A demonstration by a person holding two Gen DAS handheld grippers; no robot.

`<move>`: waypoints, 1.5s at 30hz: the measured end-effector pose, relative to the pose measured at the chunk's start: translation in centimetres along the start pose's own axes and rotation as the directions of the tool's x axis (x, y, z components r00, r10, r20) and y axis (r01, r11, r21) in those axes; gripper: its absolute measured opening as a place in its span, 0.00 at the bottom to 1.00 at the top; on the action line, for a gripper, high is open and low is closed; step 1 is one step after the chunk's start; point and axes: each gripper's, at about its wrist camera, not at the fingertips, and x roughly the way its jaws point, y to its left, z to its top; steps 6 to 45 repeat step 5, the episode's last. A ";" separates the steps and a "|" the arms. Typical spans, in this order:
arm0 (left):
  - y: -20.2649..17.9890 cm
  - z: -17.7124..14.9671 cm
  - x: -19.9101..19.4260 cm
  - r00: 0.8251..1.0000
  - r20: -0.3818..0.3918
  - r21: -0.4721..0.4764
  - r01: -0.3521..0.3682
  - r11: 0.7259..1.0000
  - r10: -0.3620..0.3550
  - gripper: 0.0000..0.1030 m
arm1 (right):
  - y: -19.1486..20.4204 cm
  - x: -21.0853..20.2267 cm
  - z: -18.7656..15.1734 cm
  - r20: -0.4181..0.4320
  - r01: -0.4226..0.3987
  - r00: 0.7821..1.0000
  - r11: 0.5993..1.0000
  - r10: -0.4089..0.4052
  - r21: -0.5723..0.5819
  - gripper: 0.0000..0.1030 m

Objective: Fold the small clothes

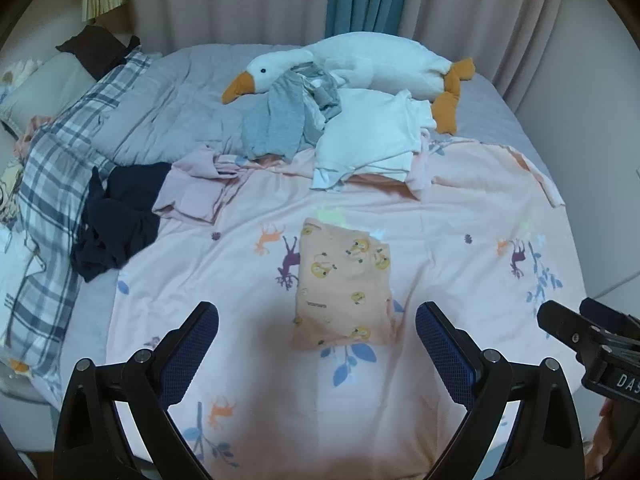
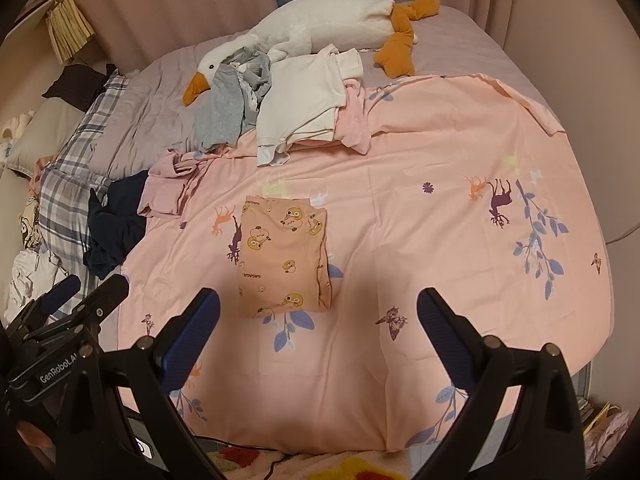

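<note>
Left gripper (image 1: 317, 354): nearest the lens, held above the near edge of the bed, pointing toward the far edge; jaws spread wide, nothing between them; blue pads (image 1: 188, 354) face inward.
Right gripper (image 2: 319, 338): held level beside the left one, over the same near edge, aimed the same way; jaws equally wide apart and empty.
Each in the other's view: the right gripper's black body shows at the right edge of the left wrist view; the left gripper sits at the lower left of the right wrist view.
Folded orange garment (image 1: 344, 286): a neat rectangle with yellow cartoon prints, flat on the pink sheet (image 1: 440, 280), just beyond both grippers' fingertips, touched by neither.
Unfolded pile: white top (image 1: 368, 136), grey clothes (image 1: 276, 120) and pink garment (image 1: 196, 192) lie across the middle of the bed; navy garment (image 1: 120, 224) near the left edge.
Plush goose (image 1: 360, 64): stretched along the far edge, behind the pile.
Plaid blanket (image 1: 52, 184): bunched along the left edge.
</note>
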 end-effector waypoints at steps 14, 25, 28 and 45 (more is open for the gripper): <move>-0.3 -0.2 -0.1 1.000 0.000 0.016 0.000 1.000 0.000 0.95 | -0.3 0.0 -0.1 -0.002 0.009 1.000 1.000 -0.009 0.001 0.97; -0.3 -0.2 -0.1 1.000 0.000 0.016 0.000 1.000 0.000 0.95 | -0.3 0.0 -0.1 -0.002 0.009 1.000 1.000 -0.009 0.001 0.97; -0.3 -0.2 -0.1 1.000 0.000 0.016 0.000 1.000 0.000 0.95 | -0.3 0.0 -0.1 -0.002 0.009 1.000 1.000 -0.009 0.001 0.97; -0.3 -0.2 -0.1 1.000 0.000 0.016 0.000 1.000 0.000 0.95 | -0.3 0.0 -0.1 -0.002 0.009 1.000 1.000 -0.009 0.001 0.97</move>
